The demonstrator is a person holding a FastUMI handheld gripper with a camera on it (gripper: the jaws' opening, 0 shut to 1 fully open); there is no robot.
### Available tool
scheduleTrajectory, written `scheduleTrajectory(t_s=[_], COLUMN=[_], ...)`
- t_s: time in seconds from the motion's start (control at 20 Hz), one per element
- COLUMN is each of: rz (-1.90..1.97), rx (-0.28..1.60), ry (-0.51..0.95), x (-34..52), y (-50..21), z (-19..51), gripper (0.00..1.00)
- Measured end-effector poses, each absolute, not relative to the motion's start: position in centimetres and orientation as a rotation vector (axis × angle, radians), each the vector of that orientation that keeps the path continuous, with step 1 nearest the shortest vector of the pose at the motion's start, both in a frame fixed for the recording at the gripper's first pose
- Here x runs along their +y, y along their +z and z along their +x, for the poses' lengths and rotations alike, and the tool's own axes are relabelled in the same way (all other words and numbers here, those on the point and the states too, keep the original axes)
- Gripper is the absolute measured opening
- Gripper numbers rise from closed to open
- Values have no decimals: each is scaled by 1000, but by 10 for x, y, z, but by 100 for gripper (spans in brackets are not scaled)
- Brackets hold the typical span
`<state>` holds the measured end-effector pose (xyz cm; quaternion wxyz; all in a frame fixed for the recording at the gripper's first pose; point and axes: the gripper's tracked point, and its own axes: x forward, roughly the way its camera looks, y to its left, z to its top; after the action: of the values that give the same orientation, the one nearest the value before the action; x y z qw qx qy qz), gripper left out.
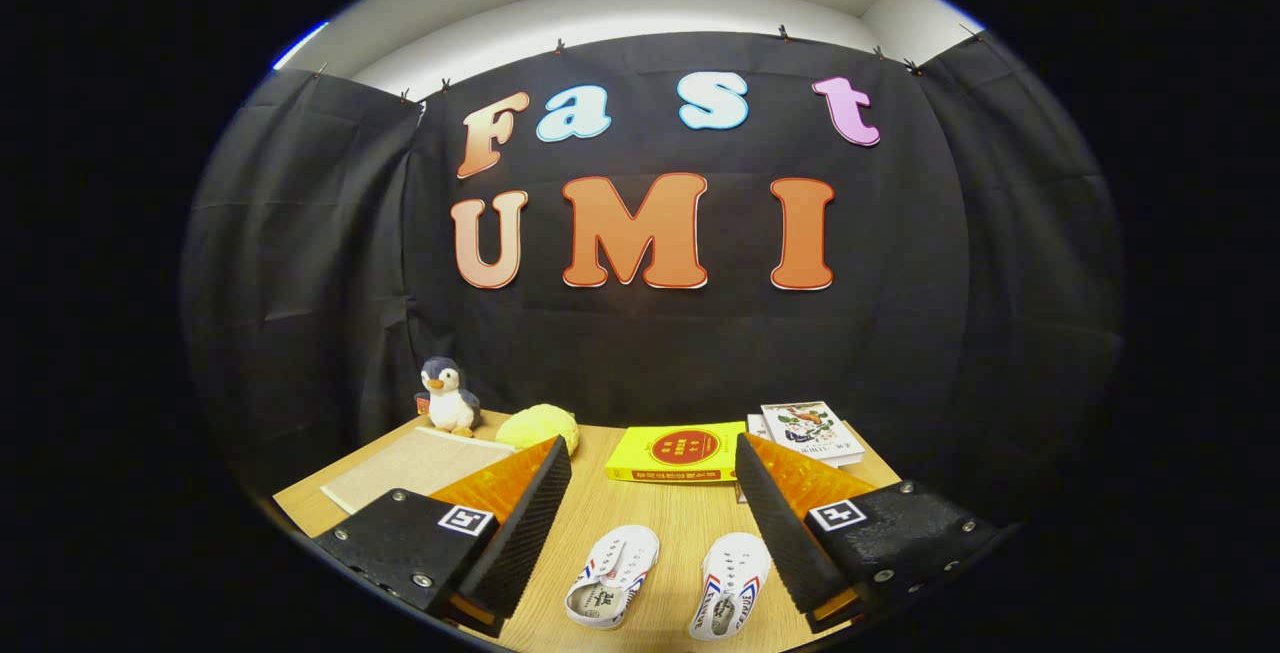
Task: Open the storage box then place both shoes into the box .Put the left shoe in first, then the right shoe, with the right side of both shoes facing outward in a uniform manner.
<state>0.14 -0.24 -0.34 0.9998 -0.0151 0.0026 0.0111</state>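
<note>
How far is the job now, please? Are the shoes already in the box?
Nothing looks done: both white shoes, one and the other, lie on the wooden table. The gripper is open above them, holding nothing. Opening the box and placing both shoes are left.

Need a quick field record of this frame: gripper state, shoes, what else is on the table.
gripper: gripper open, holding nothing, above the table
shoes: two white shoes, left shoe and right shoe, side by side between the fingers, apart
table: wooden table
beyond fingers: yellow book, illustrated book, toy penguin, yellow plush, beige board
task progress: shoes not yet picked up
</note>
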Motion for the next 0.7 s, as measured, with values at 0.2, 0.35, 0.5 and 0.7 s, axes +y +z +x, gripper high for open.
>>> scheduleTrajectory(t_s=[0.2, 0.35, 0.5, 0.7], rz=[-27, 9, 69, 257], rx=[15, 55, 111, 251], ry=[33, 69, 117, 268], x=[1, 11, 24, 61], y=[-7, -20, -37, -74], z=[3, 9, 16, 28], gripper=[99, 99, 99, 99])
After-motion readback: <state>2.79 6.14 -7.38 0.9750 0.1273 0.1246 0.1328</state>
